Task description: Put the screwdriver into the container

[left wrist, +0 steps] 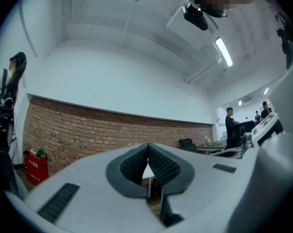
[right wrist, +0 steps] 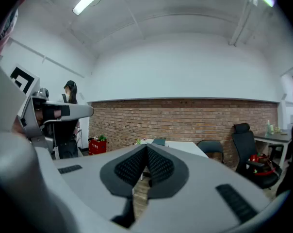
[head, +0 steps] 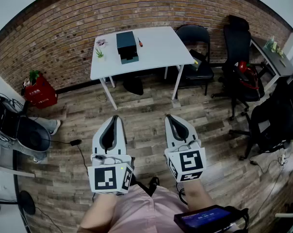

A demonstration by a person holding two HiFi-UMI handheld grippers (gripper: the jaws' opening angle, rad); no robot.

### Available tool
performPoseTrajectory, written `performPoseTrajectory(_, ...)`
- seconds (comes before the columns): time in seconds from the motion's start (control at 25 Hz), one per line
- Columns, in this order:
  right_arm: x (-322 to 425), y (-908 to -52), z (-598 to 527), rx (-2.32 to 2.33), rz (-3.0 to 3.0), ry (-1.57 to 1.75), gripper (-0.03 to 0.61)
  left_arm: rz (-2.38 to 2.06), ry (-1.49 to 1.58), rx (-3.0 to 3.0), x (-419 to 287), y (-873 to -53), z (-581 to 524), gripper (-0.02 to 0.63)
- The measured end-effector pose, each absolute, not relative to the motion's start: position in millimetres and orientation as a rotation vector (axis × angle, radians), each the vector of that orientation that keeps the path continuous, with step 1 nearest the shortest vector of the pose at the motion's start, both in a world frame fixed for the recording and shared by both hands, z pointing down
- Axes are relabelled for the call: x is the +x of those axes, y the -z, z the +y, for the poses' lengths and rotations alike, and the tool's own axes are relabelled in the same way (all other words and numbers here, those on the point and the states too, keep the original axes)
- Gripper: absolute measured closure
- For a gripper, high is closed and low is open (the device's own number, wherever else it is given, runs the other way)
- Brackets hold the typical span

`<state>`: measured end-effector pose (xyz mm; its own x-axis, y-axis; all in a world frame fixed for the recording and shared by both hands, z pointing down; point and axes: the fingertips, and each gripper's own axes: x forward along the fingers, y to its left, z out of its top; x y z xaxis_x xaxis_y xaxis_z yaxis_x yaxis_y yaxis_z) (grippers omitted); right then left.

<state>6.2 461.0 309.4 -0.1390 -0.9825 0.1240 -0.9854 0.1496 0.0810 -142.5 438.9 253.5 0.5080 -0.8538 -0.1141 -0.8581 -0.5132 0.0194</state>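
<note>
Two gripper pairs shut and empty, screwdriver lying beside the container

Both are held low over the wooden floor (head: 146, 110), well short of the container (head: 126, 46): the left gripper (left wrist: 148, 148) has its ribbed dark pads pressed together with nothing between them, and the right gripper (right wrist: 146, 150) is closed and empty too. The screwdriver (head: 140, 42) lies flat on the white tabletop (head: 161, 50) just right of the container, apart from it. It is small and thin, with an orange-red handle and a short dark shaft, too small to make out its tip. The container is a dark teal box standing on the same tabletop. A small green plant (head: 99, 53) stands left of the container, and a black chair (head: 197, 52) stands well to its right, past the tabletop's edge.
</note>
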Motion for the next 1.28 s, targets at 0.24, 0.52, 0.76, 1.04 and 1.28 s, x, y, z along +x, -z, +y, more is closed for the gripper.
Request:
performPoseTrajectory(0.24, 8, -313, 458, 1.949, -2.266, -0.037, 0.578, 1.535, -0.154, -2.693, -140, -256, 436, 0.601)
performPoseTrajectory(0.52, 21, -306, 452, 1.976, -2.321, -0.025, 0.398, 1.547, -0.118, -2.680, -134, -257, 436, 0.601)
performPoseTrajectory(0.76, 25, -316, 430, 1.967, -2.304, -0.058, 0.403, 1.587, -0.073, -2.676, -139, -267, 416, 0.601)
performPoseTrajectory(1.04, 38, -337, 373, 1.967, -2.257, -0.092, 0.408, 1.612, -0.026, -2.700, -136, -292, 357, 0.601)
performPoseTrajectory(1.28, 41, -357, 286, 1.954, -2.237, -0.140, 0.413, 1.598, 0.038, -2.704, -130, -310, 261, 0.601)
